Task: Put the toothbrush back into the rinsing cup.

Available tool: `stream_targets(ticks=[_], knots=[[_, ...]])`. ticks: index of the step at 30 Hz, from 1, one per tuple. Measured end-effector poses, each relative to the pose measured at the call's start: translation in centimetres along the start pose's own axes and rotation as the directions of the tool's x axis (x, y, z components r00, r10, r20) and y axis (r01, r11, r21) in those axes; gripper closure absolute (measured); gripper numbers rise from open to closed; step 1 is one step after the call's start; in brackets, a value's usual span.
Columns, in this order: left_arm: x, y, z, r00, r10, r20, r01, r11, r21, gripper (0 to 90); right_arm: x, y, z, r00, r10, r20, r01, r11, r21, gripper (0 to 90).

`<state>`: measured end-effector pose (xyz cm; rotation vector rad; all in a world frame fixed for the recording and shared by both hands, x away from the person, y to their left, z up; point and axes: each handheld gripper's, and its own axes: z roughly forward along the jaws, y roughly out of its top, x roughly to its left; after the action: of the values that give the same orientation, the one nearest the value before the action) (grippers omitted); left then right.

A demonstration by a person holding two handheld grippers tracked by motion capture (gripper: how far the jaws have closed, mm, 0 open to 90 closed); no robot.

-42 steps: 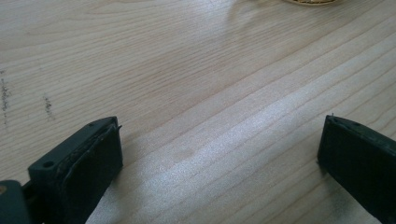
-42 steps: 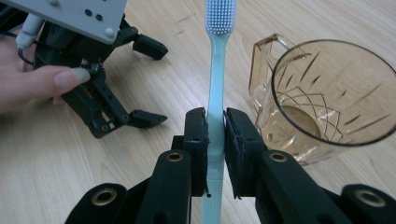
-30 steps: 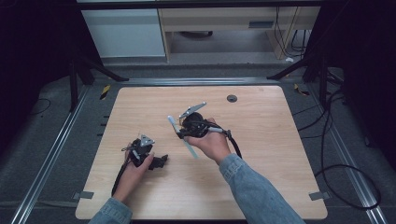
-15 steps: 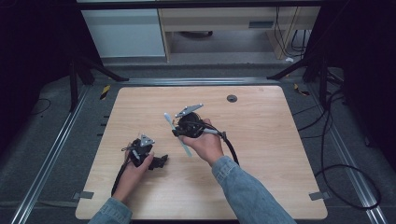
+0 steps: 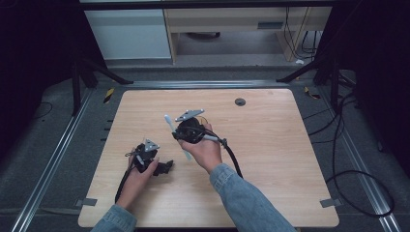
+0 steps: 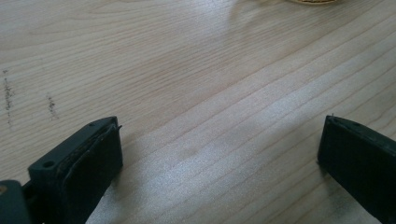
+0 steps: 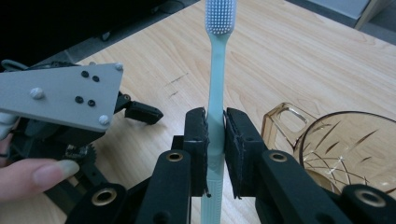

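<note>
The right gripper (image 7: 215, 128) is clamped on a pale blue toothbrush (image 7: 215, 84), its two black jaws pressed against the handle from either side. In the right gripper view the brush stands upright between them, bristle head at the top and the lower end of the handle dropping below the pads. Just beside it on that view's right sits an amber glass cup (image 7: 348, 144) with a handle. In the high view the right gripper (image 5: 180, 134) is held above the middle of the wooden surface (image 5: 285, 159), and the toothbrush (image 5: 170, 123) slants out of it on both sides. The left gripper (image 5: 164, 167) rests low on the surface, nearer the person's edge; in its own view its jaws stand wide apart with bare wood between them and nothing held
</note>
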<state>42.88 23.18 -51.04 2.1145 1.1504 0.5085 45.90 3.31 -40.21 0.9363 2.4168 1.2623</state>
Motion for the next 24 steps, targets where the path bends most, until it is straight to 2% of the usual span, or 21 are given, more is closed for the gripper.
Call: stream_targets(ticks=[14, 24], knots=[[0.0, 0.0, 0.0, 1.0, -0.003, -0.002, 0.003, 1.0, -0.002, 0.0, 1.4, 0.0, 0.7, 0.9973, 0.03, 0.066, -0.024, 0.995, -0.101, 79.3], [0.0, 0.0, 0.0, 1.0, -0.002, -0.001, 0.002, 1.0, -0.001, 0.0, 1.7, 0.0, 0.4, 0.9938, 0.046, 0.102, -0.024, 0.979, -0.201, 79.3]])
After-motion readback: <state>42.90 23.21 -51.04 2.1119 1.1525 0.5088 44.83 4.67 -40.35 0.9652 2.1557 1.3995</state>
